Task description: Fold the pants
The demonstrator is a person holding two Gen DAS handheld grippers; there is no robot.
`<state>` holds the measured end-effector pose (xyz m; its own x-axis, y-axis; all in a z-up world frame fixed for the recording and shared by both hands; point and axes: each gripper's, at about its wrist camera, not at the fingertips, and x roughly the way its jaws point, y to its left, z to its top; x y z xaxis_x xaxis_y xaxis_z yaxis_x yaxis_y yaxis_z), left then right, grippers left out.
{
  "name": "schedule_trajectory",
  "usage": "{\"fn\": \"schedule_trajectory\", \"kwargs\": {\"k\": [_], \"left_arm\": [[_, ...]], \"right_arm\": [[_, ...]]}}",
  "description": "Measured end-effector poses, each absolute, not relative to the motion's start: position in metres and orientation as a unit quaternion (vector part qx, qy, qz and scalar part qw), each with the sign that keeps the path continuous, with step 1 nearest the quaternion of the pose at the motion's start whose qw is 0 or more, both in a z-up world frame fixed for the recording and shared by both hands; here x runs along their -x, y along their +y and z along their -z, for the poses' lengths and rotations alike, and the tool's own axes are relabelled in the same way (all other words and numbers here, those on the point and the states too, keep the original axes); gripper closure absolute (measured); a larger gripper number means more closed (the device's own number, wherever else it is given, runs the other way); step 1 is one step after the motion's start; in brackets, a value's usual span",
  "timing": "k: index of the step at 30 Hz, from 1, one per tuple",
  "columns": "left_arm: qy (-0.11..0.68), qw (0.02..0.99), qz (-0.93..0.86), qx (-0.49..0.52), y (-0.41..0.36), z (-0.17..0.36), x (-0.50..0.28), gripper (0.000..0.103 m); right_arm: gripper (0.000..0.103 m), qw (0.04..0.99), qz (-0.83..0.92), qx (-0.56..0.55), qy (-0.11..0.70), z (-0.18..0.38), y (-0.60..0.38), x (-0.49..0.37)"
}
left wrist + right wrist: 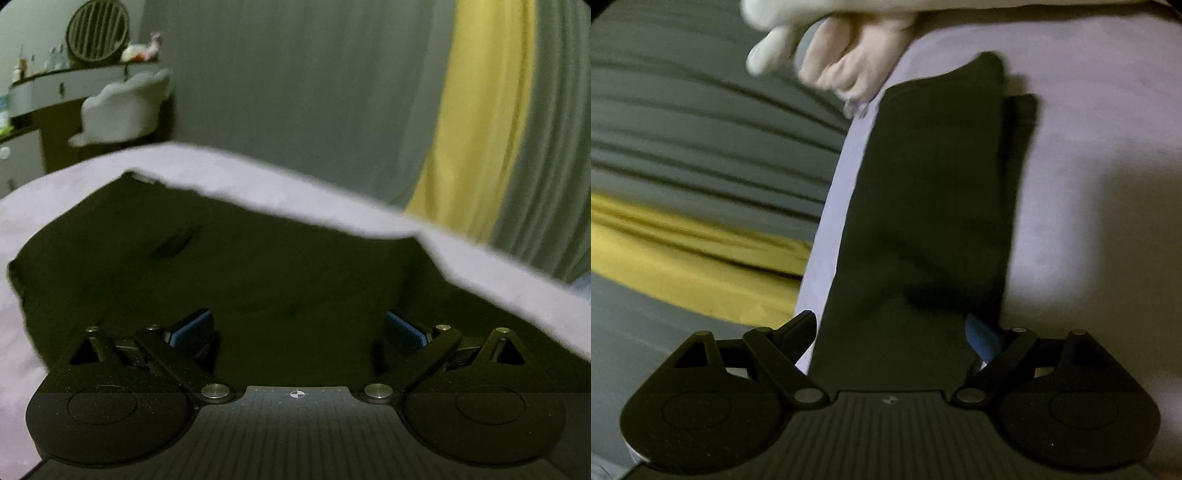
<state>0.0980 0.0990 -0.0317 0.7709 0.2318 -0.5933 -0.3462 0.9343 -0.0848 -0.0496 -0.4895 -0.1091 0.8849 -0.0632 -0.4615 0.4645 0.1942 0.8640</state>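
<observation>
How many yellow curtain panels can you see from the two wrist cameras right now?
1. A single yellow fabric curtain panel hangs between grey curtains beyond the bed's far edge in the left wrist view; the right wrist view shows the same strip at left. Others may lie out of frame.

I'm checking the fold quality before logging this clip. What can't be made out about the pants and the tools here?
- Left wrist view: the pants are one dark, blurred mass; seams and fold lines are lost.
- Right wrist view: the near end of the pants is hidden under the right tool.
- Right wrist view: the pale bundle at the top is motion-blurred and cut off.
</observation>
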Motion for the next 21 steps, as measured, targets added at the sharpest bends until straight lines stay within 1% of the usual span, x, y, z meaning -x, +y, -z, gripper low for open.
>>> {"fn": "schedule_trajectory", "kwargs": {"k": [2,5,7,12,18,19,21], "left_arm": [[0.339,0.919,-0.190,0.073,0.102,0.042,-0.107,0.000],[0.328,0.923,-0.196,0.055,0.096,0.038,-0.106,0.001],[0.321,0.926,-0.189,0.057,0.094,0.034,-0.103,0.001],[0.322,0.926,-0.174,0.094,0.095,0.030,-0.096,0.001],[0.332,0.917,-0.187,0.117,0.098,0.034,-0.095,0.001],[0.332,0.917,-0.188,0.116,0.098,0.034,-0.095,0.001],[0.332,0.917,-0.189,0.112,0.096,0.034,-0.095,0.001]], "right_arm": [[0.015,0.751,0.191,-0.617,0.136,0.108,-0.496,0.063],[0.016,0.740,0.208,-0.629,0.112,0.111,-0.511,0.083],[0.019,0.742,0.224,-0.624,0.104,0.114,-0.520,0.093],[0.035,0.723,0.221,-0.649,0.083,0.128,-0.541,0.098],[0.036,0.759,0.209,-0.608,0.102,0.123,-0.554,0.075],[0.038,0.765,0.206,-0.602,0.102,0.124,-0.557,0.071],[0.068,0.763,0.208,-0.601,0.117,0.128,-0.564,0.063]]}}
